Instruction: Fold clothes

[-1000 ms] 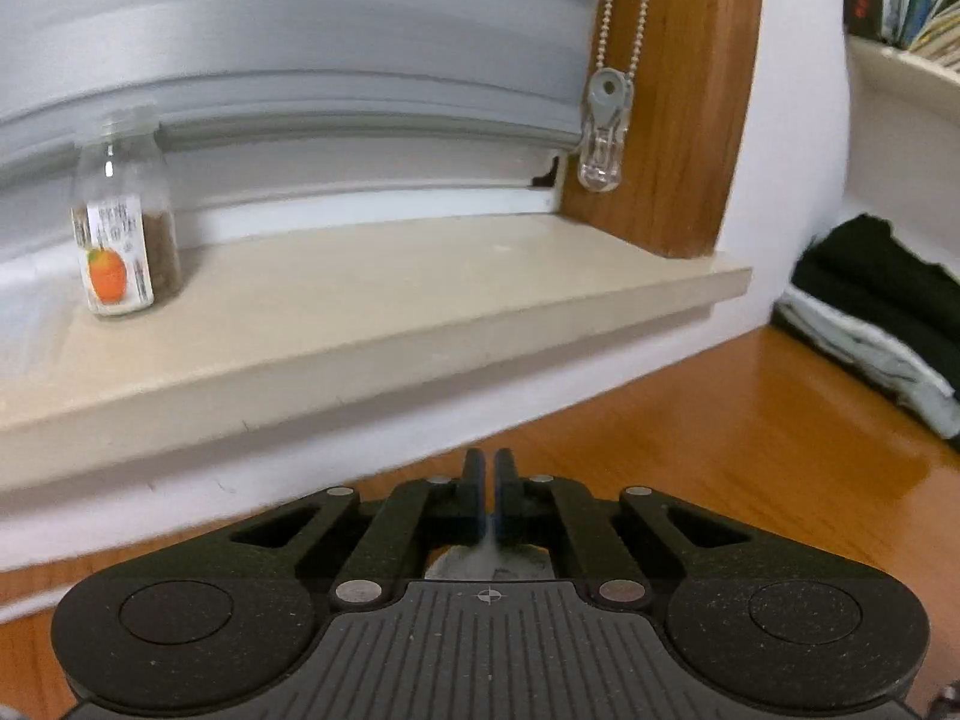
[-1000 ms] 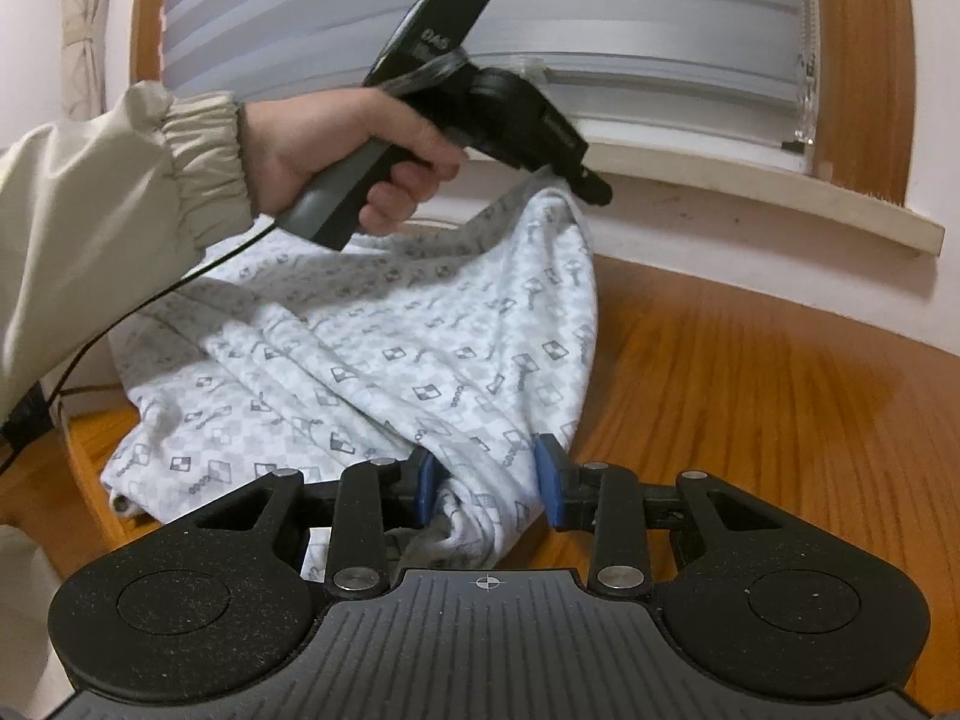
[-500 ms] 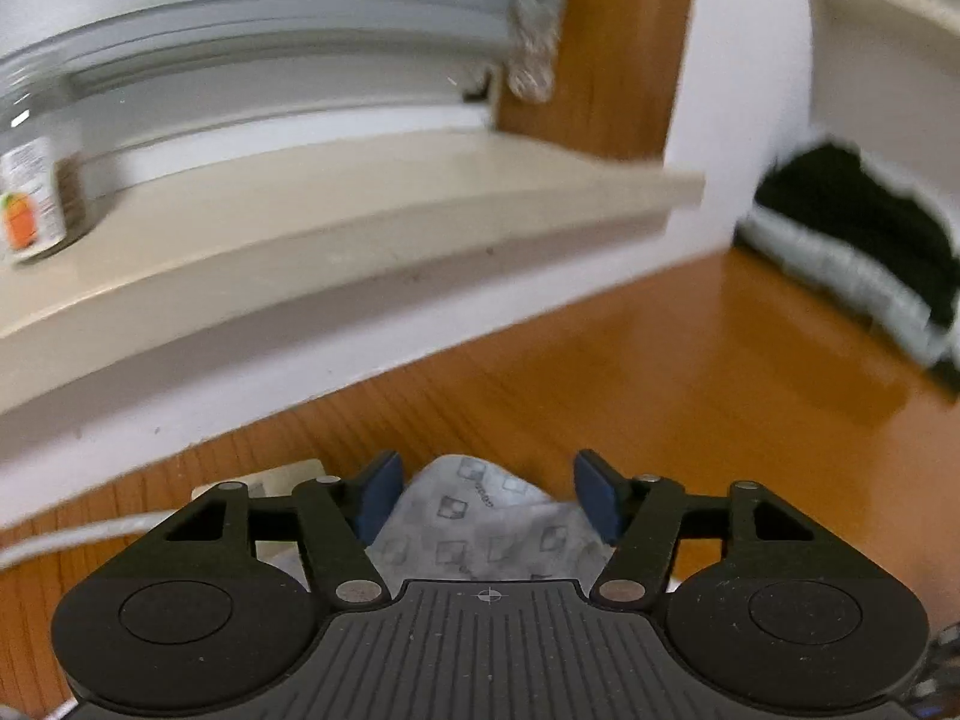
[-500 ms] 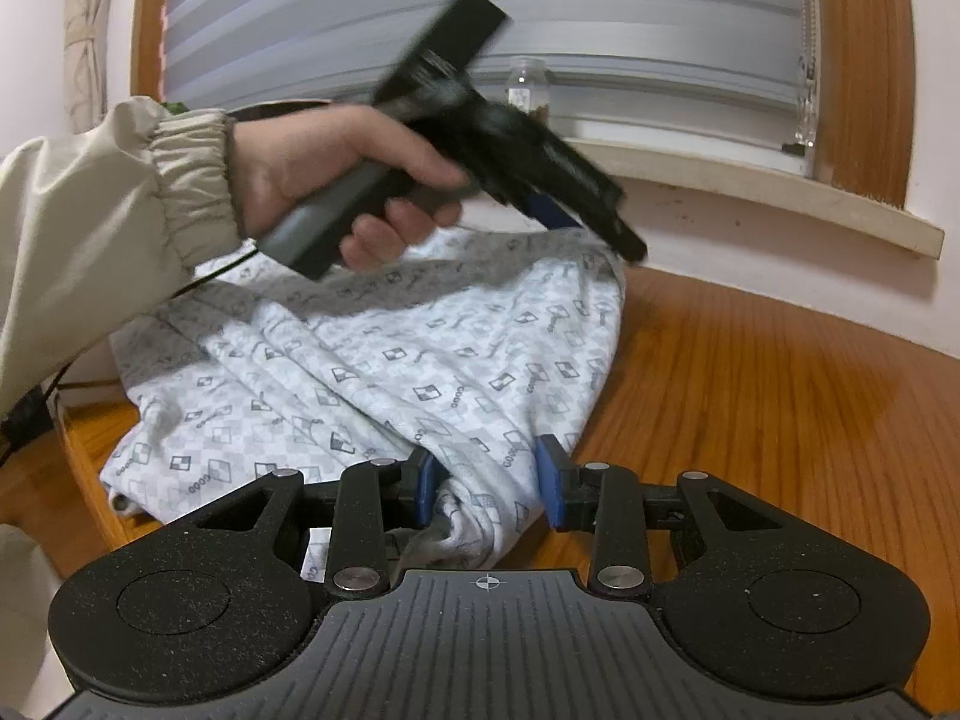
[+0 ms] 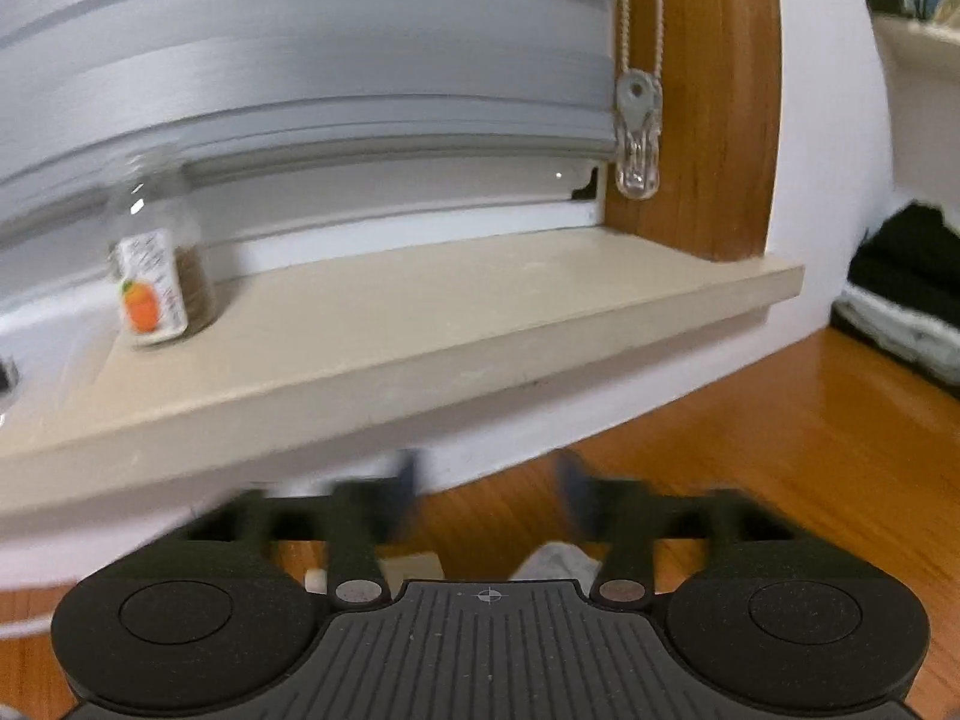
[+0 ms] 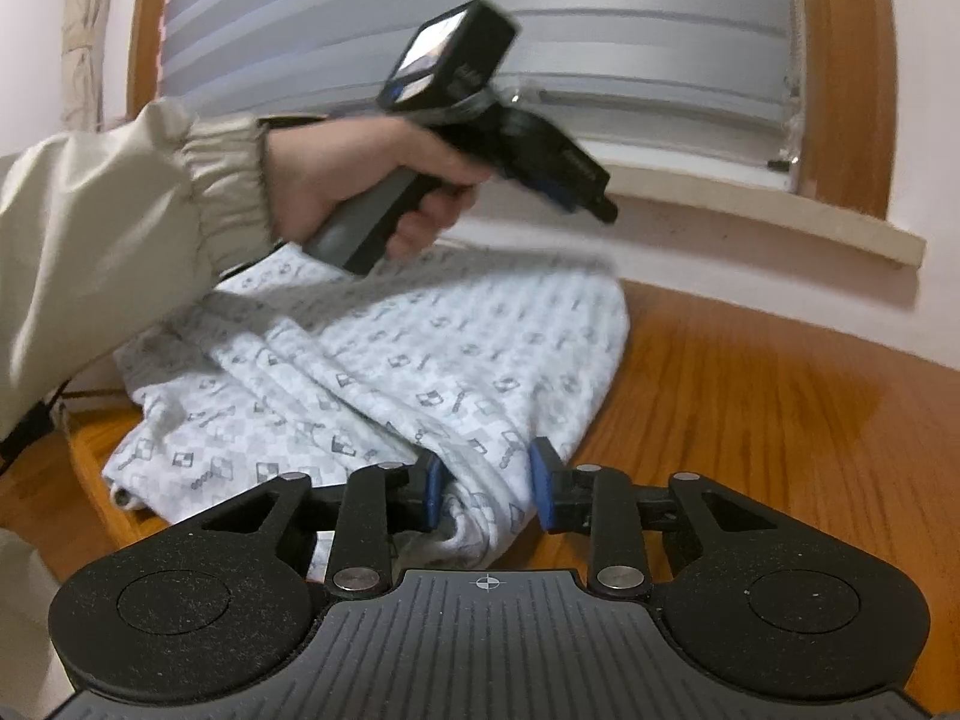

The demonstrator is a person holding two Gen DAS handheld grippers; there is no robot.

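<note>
A white garment with a grey check print (image 6: 420, 360) lies crumpled on the wooden table (image 6: 750, 420). My right gripper (image 6: 487, 489) sits low at its near edge. Its jaws are closing, and a bunched fold fills the gap between the blue pads. A hand holds my left gripper (image 6: 594, 204) above the garment's far side, near the sill. In the left wrist view the left gripper (image 5: 486, 492) is blurred, its jaws opening with nothing between them. Only a scrap of the garment (image 5: 555, 561) shows beneath it.
A beige window sill (image 5: 420, 324) runs close ahead of the left gripper, with a small jar (image 5: 159, 282) on it and a blind-cord clip (image 5: 639, 138) hanging above. Folded dark and light clothes (image 5: 900, 288) are stacked at the right. A beige sleeve (image 6: 90, 252) crosses the left side.
The left gripper opened and let go of the garment's corner, which dropped flat onto the table; the gripper then lifted away. The right jaws narrowed on the fold.
</note>
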